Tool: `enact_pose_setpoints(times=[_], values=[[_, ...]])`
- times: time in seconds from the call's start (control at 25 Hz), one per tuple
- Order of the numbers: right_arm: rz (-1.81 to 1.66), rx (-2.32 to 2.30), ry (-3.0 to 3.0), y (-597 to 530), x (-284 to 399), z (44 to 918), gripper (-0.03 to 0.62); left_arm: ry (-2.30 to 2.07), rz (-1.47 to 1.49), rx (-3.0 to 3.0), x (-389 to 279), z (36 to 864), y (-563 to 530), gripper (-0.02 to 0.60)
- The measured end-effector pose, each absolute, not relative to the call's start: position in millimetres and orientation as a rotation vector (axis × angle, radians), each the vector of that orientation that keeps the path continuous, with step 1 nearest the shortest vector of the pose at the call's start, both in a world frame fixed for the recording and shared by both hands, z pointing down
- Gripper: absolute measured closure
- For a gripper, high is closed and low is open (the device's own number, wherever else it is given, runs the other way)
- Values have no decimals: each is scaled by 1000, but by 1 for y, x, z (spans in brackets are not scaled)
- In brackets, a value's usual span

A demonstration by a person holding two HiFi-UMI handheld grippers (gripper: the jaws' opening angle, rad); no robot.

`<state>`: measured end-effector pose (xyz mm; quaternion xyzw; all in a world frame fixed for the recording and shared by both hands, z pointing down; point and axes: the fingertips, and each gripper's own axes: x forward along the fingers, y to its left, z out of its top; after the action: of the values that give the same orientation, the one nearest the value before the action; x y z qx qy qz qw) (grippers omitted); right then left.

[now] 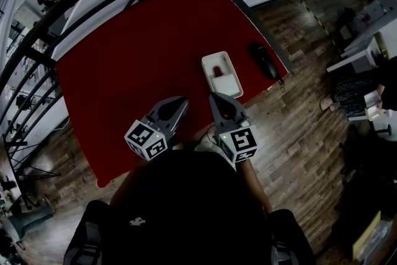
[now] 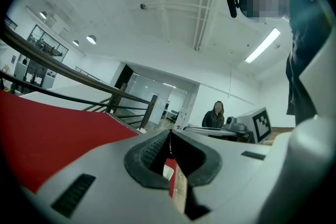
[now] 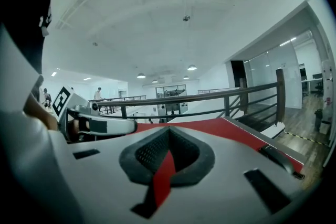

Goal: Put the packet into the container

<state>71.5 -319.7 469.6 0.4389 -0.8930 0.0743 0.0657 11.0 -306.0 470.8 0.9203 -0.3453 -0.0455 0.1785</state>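
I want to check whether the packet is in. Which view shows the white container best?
The head view: the white container lies whole on the red table, a red item inside. The left gripper view shows at most a white sliver behind its jaws; the right gripper view shows none of it.

Red rectangular tabletop (image 1: 124, 71) on a brown wood-plank floor (image 1: 298, 115), with a black metal railing (image 3: 210, 96) with upright posts running beyond its far edge. White ceiling (image 2: 173, 13) crossed by white pipes, carrying round lamps (image 2: 92, 39) and a long bright strip light (image 2: 262, 45). White walls and tall glass partition panels (image 3: 294, 68) close the room; a distant person (image 2: 216, 114) is seen in the left gripper view.
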Motion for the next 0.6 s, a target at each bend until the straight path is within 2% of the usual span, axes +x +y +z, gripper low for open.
enact_pose_setpoints(times=[0.6], values=[[233, 1264, -2734, -314, 62, 471, 572, -989, -115, 2581, 12, 476, -306, 566]])
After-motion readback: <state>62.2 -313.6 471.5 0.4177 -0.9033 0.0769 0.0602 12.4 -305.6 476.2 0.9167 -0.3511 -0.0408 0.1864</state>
